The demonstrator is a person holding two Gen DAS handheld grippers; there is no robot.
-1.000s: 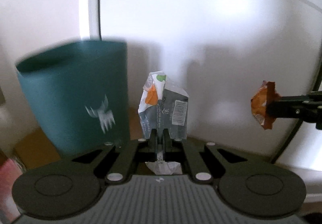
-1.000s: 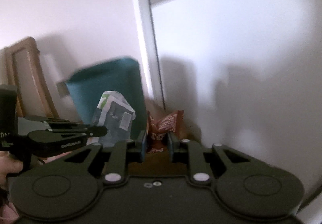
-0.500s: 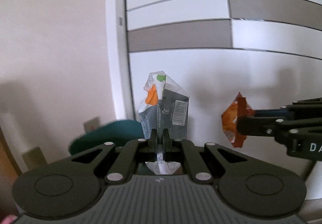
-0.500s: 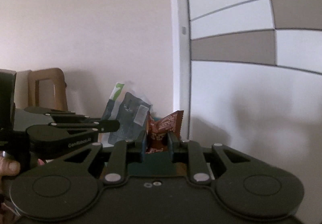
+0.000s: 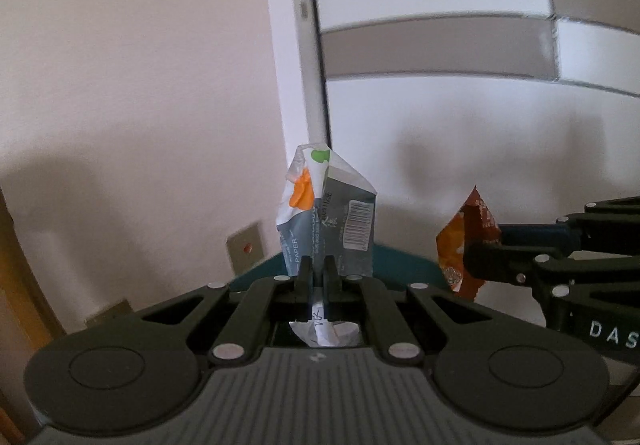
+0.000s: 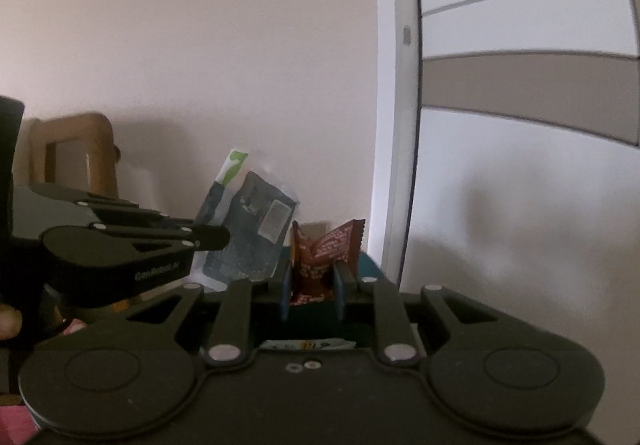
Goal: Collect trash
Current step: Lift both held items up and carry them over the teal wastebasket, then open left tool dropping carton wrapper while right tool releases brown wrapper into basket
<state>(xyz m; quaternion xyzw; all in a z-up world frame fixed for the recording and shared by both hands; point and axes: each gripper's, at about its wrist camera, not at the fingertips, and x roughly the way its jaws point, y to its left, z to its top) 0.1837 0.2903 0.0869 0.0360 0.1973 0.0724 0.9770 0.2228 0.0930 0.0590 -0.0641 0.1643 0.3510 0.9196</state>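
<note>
Left gripper (image 5: 319,272) pinches a crumpled paper wrapper (image 5: 329,217); right gripper (image 6: 310,287) clamps a brown snack wrapper (image 6: 326,253), above a teal bin (image 5: 400,265).

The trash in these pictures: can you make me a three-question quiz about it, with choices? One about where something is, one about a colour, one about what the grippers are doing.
1. Where does the teal bin show in the left wrist view?
A. Low, behind the left gripper
B. High on the wall
C. Nowhere in the view

2. What colour is the blob on the crumpled paper wrapper?
A. Purple
B. Orange
C. Pink

3. What is the right gripper doing?
A. Standing open and empty
B. Resting on a table
C. Pinching a brown snack wrapper

Answers:
1 A, a strip of teal peeks out behind the fingers.
2 B, orange sits beside white and grey.
3 C, the wrapper stands clamped between the pads.
</note>
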